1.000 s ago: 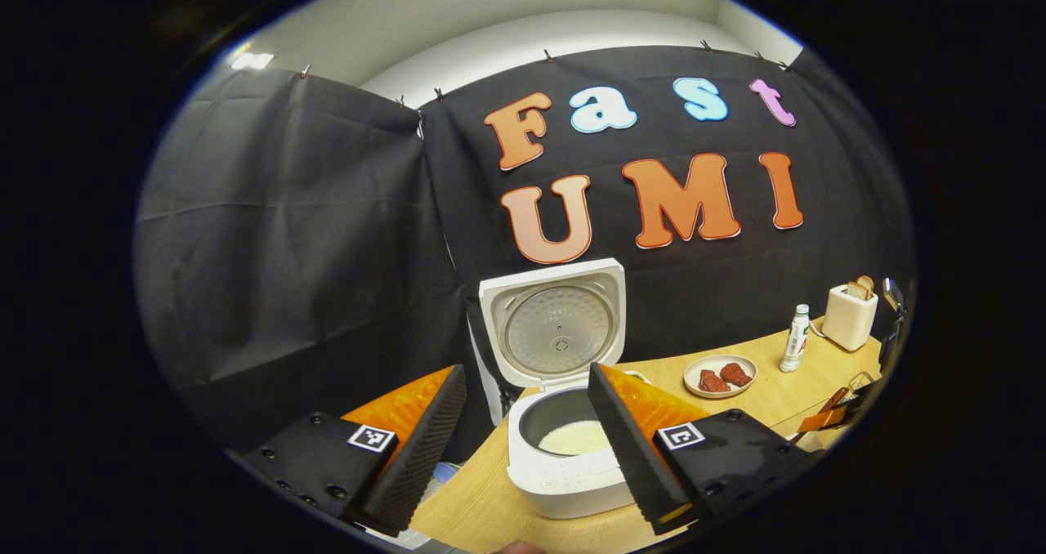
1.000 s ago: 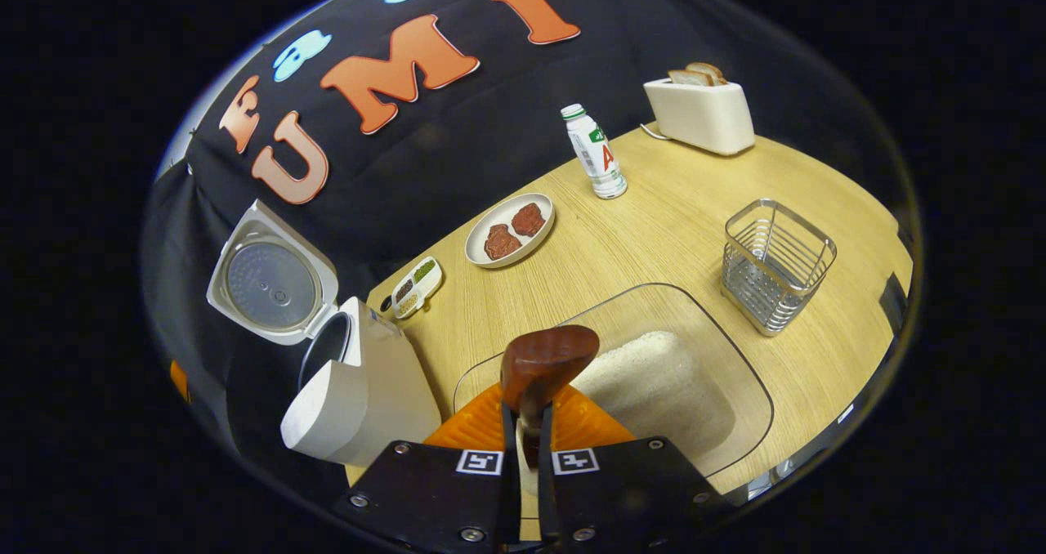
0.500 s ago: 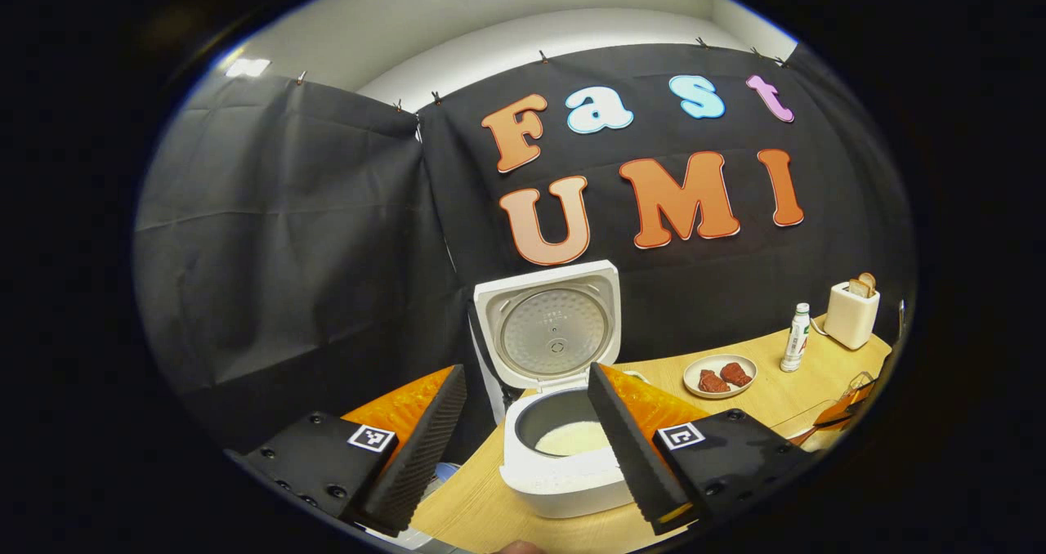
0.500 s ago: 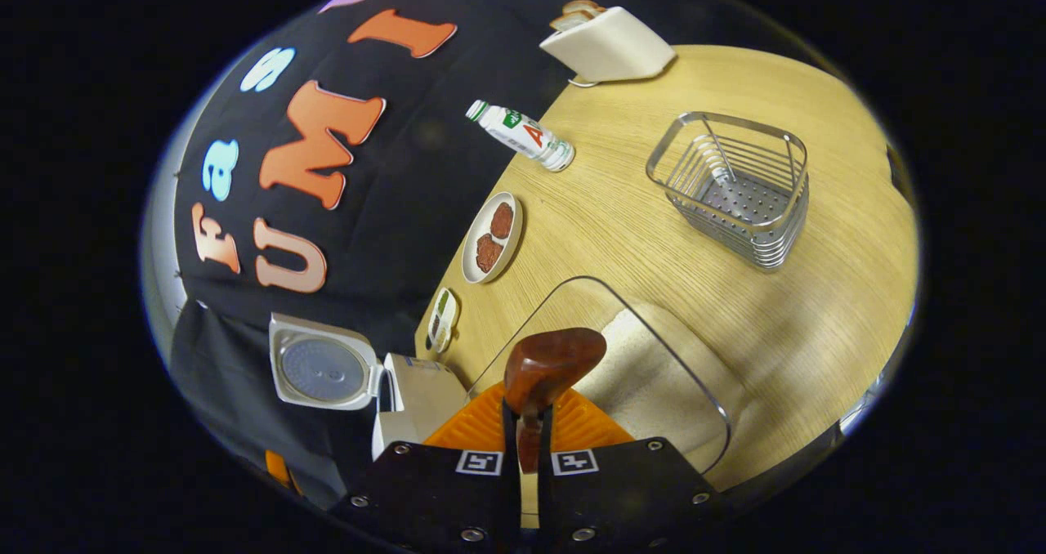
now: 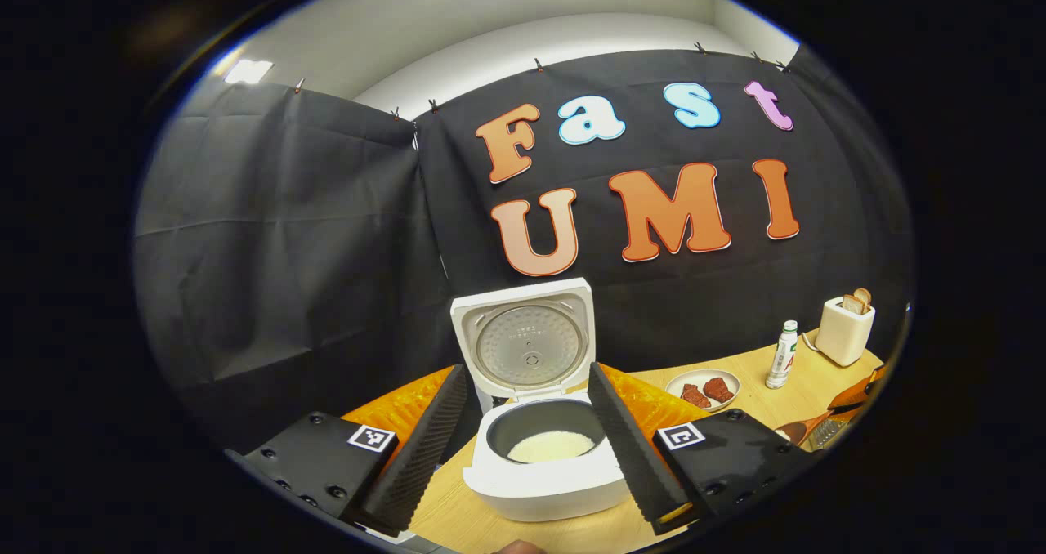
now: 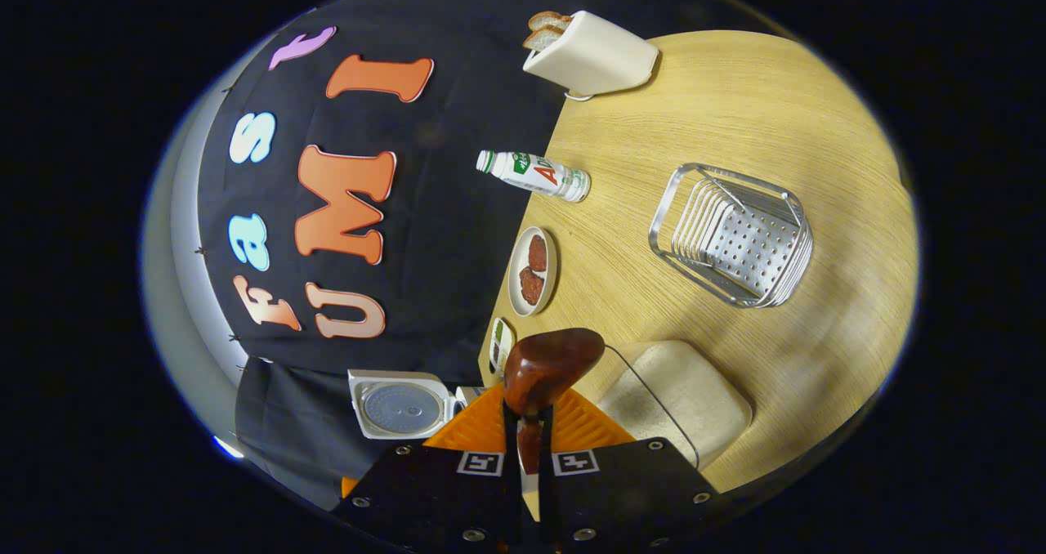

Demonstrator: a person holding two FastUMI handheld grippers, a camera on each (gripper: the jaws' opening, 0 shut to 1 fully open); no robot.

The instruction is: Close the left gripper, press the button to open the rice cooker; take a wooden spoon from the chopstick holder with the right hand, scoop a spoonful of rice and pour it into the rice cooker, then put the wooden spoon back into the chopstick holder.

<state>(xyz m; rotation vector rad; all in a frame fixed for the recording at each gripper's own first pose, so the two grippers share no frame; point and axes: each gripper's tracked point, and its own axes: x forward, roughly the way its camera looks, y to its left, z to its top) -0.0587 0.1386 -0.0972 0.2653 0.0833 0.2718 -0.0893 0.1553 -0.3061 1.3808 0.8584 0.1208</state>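
Cooker (image 5: 547, 464) lid up with rice inside, my left gripper (image 5: 523, 448) wide open and empty, my right gripper (image 6: 529, 448) clamped on the wooden spoon (image 6: 543, 366), only the holder (image 6: 739, 239) left, I reckon.

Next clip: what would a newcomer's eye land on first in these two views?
In the left gripper view, the white rice cooker stands with its lid up and rice in its pot, framed between the open left gripper. In the right gripper view, the right gripper pinches the wooden spoon, with the metal chopstick holder beyond on the table.
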